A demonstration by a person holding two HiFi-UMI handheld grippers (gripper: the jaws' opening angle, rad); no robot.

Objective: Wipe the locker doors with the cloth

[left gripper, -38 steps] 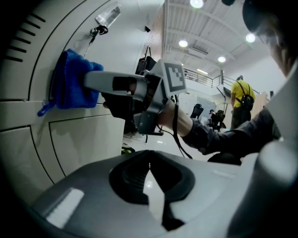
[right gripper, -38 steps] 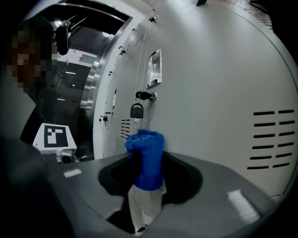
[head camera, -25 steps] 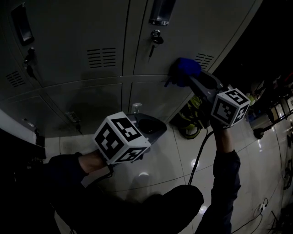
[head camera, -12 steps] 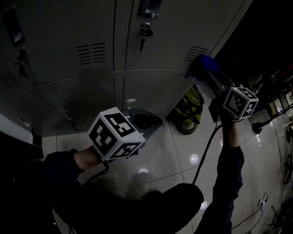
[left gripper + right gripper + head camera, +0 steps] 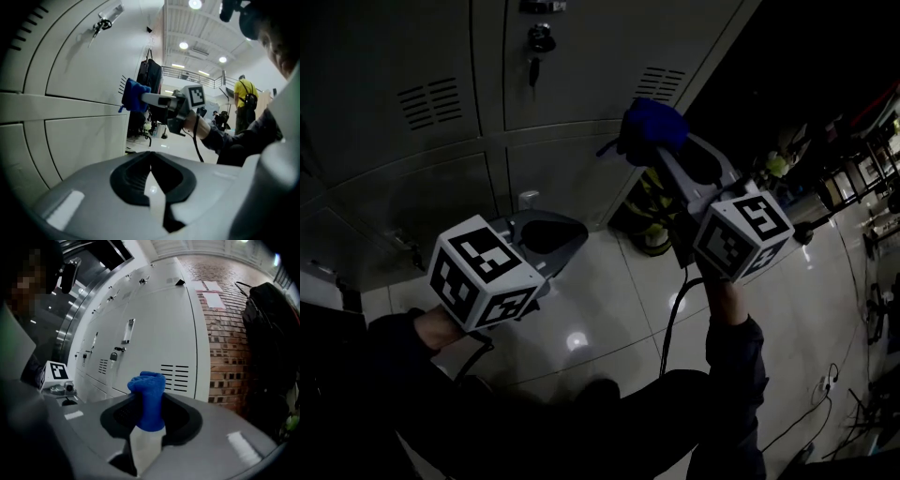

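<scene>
Grey locker doors (image 5: 572, 84) rise above a glossy tiled floor (image 5: 609, 281). The right claw (image 5: 148, 397) pinches the blue cloth (image 5: 149, 385); the left claw (image 5: 151, 161) is closed, empty.

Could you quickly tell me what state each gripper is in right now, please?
Left gripper: closed, nothing in it.
Right gripper: closed on the cloth.
</scene>
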